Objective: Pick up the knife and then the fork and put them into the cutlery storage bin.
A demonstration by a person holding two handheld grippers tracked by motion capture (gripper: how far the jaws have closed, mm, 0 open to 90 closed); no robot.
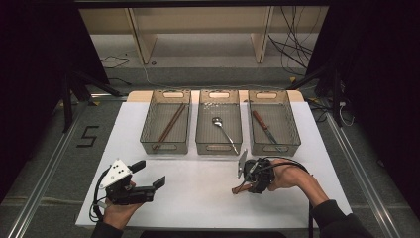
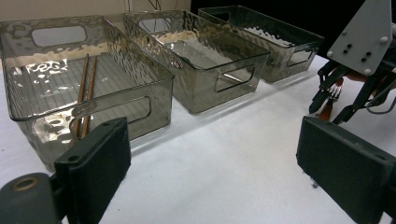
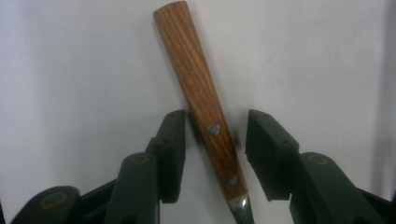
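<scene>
A wooden-handled utensil with two rivets lies on the white table, metal showing at the base of its handle. My right gripper points down over it with one jaw on each side of the handle. The left pad is at the wood and a gap shows on the right, so the gripper is open. In the high view the right gripper is at the front right, with the handle end poking out to its left. My left gripper rests at the front left, open and empty, and it faces the bins.
Three clear grey bins stand in a row at the back. The left bin holds chopsticks, the middle bin a spoon, and the right bin a wooden-handled knife. Bare table lies between the grippers.
</scene>
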